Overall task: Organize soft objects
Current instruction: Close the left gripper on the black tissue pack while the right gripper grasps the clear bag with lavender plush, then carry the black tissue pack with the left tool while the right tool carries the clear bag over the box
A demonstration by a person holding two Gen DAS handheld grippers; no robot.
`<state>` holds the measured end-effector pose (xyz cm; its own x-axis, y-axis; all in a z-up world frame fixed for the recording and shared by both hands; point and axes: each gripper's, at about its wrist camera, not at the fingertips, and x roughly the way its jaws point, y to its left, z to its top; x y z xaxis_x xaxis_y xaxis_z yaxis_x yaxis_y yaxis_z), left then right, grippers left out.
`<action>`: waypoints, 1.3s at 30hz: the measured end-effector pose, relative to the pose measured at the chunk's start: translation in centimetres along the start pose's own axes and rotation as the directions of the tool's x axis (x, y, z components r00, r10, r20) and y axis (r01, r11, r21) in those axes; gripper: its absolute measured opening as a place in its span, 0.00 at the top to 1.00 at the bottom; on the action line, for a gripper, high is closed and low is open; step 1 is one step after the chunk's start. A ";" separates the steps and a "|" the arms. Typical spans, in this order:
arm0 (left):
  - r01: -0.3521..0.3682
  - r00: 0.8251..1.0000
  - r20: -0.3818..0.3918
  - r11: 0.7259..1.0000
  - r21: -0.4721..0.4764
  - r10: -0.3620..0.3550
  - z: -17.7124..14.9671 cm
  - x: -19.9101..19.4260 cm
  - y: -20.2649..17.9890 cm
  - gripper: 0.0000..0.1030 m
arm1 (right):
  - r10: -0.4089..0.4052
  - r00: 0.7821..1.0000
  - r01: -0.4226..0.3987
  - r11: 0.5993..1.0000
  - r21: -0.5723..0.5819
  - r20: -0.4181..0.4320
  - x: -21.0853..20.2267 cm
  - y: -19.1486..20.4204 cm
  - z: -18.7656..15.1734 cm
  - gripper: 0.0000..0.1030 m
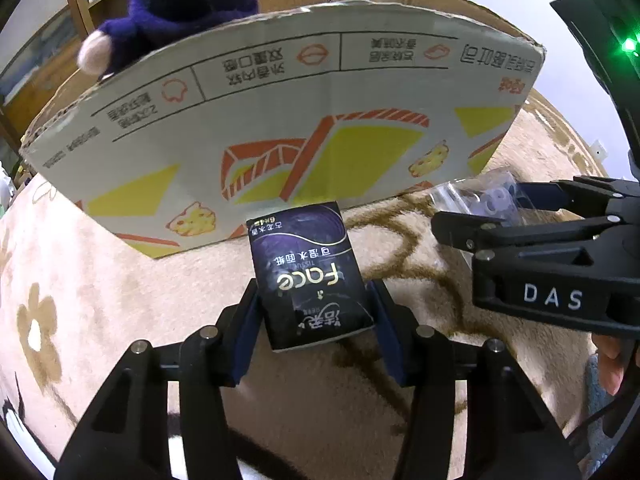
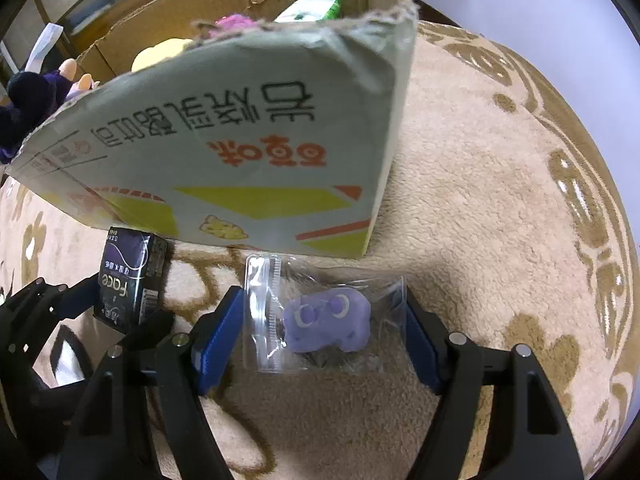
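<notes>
A dark purple tissue pack (image 1: 308, 276) marked "Face" stands on the beige carpet against the cardboard box (image 1: 280, 100). My left gripper (image 1: 316, 300) has its blue pads pressed on both sides of the pack, and the right wrist view shows the same pack (image 2: 128, 280) held at lower left. A clear plastic bag with a small purple soft toy (image 2: 328, 320) lies flat on the carpet between the fingers of my right gripper (image 2: 324, 308). Those pads stand at the bag's edges without squeezing it. The left wrist view has the right gripper (image 1: 476, 208) over that bag at the right.
The open cardboard box (image 2: 240, 140) holds a yellow plush (image 2: 160, 52), a pink plush (image 2: 232, 22) and a green pack (image 2: 312, 8). A dark purple plush (image 1: 192, 0) leans over its rim. Patterned carpet (image 2: 500, 200) stretches to the right; wooden shelves stand behind.
</notes>
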<state>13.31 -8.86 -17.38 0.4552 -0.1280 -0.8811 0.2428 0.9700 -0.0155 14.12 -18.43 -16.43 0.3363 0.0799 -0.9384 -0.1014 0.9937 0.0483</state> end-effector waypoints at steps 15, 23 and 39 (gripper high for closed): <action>-0.078 0.982 0.173 0.997 0.000 0.077 -2.0 -7.2 0.1 0.51 | 0.060 0.996 -0.061 0.998 0.010 0.071 -3.9 -3.2 -1.0 0.25; -0.129 0.934 0.332 0.991 -0.031 0.132 -2.0 -13.2 1.9 0.51 | 0.077 0.978 -0.079 0.997 0.005 0.192 -9.1 -3.2 -1.8 0.25; -0.124 0.857 0.495 0.990 -0.072 0.143 2.1 -17.7 5.1 0.51 | 0.112 0.902 -0.084 0.993 -0.084 0.417 -16.2 0.3 0.5 0.25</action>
<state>8.29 -2.13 -0.92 0.8489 -0.0731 -0.5234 0.1222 0.9907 0.0599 9.08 -19.40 -1.03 0.6823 0.2163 -0.6984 -0.2077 0.9732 0.0985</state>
